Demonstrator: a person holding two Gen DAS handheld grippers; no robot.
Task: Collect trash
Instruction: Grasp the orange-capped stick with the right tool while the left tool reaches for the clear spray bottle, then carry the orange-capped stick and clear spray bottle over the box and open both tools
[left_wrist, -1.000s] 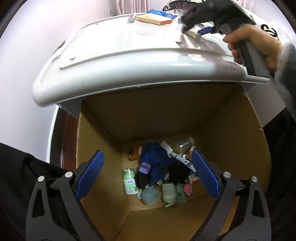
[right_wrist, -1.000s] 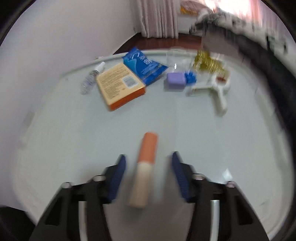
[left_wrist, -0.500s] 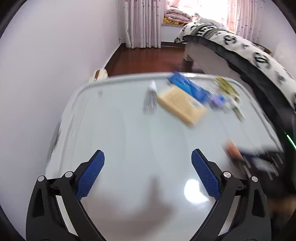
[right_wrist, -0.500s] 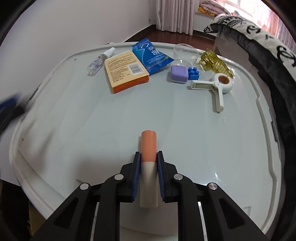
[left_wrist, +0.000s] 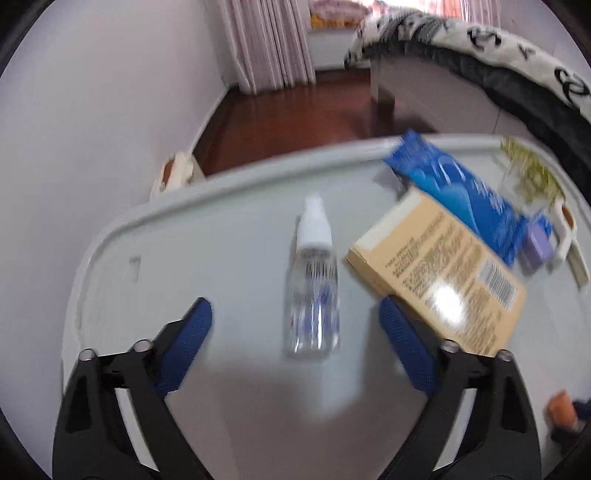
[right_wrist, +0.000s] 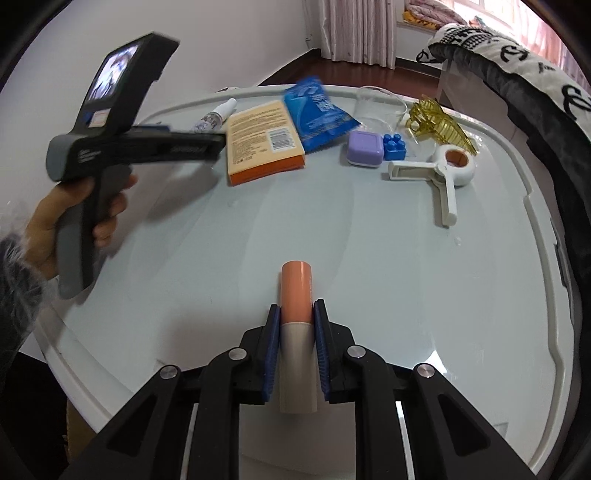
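Observation:
My right gripper (right_wrist: 295, 314) is shut on an orange-capped beige tube (right_wrist: 295, 295) just above the white table lid (right_wrist: 369, 240). My left gripper (left_wrist: 295, 317) is open, its jaws either side of a small clear spray bottle (left_wrist: 313, 291) that lies on the lid; the bottle also shows in the right wrist view (right_wrist: 216, 118). The left gripper body (right_wrist: 122, 147) is held by a hand at the left of the right wrist view.
A tan and orange box (right_wrist: 262, 142), blue packet (right_wrist: 317, 112), purple case (right_wrist: 364, 149), blue brick (right_wrist: 394, 146), white clip (right_wrist: 443, 173), yellow hair claw (right_wrist: 437, 123) and clear cup (right_wrist: 376, 101) lie at the lid's far side. A bed (right_wrist: 535, 74) stands right.
My left gripper swung up from the cardboard box of trash to the table and closed in on the spray bottle. My right gripper shut on the tube.

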